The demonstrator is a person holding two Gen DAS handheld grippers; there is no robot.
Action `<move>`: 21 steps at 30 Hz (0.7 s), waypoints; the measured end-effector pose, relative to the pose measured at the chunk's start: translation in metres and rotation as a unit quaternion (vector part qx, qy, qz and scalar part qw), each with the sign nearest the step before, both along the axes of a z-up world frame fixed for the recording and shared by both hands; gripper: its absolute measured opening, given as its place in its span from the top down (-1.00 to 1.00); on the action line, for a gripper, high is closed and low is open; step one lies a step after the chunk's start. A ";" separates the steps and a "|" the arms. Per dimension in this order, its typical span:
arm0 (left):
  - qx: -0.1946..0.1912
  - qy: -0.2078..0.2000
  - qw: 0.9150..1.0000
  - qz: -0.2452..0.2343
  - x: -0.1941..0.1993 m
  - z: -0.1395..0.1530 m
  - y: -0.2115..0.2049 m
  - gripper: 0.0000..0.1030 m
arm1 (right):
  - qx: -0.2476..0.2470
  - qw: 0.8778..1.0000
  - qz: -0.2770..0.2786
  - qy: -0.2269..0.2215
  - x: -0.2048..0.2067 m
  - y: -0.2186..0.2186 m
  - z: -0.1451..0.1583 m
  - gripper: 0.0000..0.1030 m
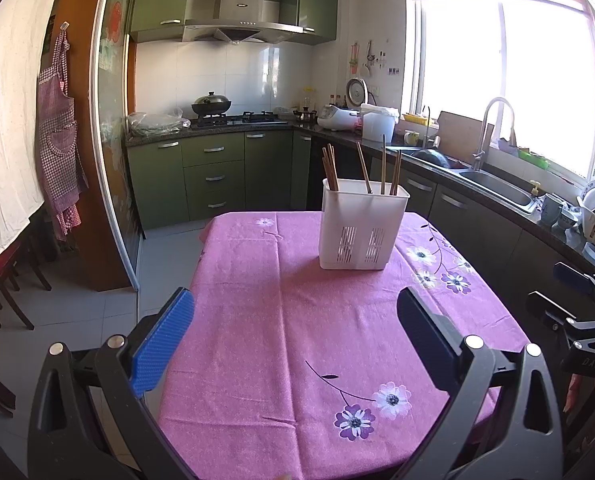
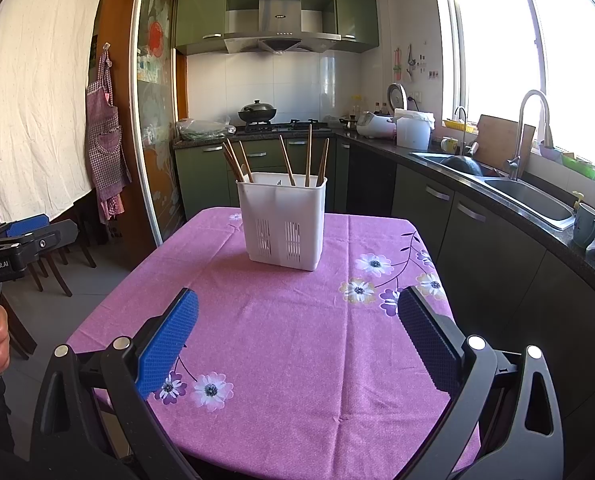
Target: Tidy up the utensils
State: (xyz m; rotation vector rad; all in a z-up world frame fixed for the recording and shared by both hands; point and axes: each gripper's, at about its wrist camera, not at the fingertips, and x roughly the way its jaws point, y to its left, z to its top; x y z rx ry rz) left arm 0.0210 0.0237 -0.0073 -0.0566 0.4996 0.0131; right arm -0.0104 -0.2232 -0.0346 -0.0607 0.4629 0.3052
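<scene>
A white slotted utensil holder (image 1: 363, 228) stands upright on the far part of a table covered by a pink flowered cloth (image 1: 297, 320); it also shows in the right wrist view (image 2: 283, 222). Several brown wooden chopsticks (image 1: 331, 168) stand in it, also visible from the right wrist (image 2: 285, 158). My left gripper (image 1: 295, 316) is open and empty above the near part of the table. My right gripper (image 2: 297, 320) is open and empty, also short of the holder. Each gripper shows at the edge of the other's view, the right (image 1: 569, 304) and the left (image 2: 29, 232).
A kitchen counter with a sink (image 1: 497, 188) and faucet runs along the right. A stove with a wok (image 1: 213, 106) is at the back. Cups and a dish rack (image 1: 593, 220) sit at the right. Dark chairs (image 2: 53, 264) stand left of the table.
</scene>
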 end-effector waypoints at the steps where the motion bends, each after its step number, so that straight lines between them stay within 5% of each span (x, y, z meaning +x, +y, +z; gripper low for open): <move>1: -0.001 0.001 1.000 -0.001 0.000 0.000 0.000 -0.87 | 0.001 1.000 0.000 0.000 0.000 0.000 0.000 -0.91; 12: -0.001 -0.005 1.000 -0.007 0.001 -0.004 -0.002 -0.87 | 0.002 1.000 0.000 0.005 0.003 -0.002 -0.007 -0.91; 21: 0.014 0.029 0.999 0.007 0.034 -0.023 0.000 -0.87 | -0.001 1.000 -0.004 0.021 0.024 -0.007 -0.018 -0.91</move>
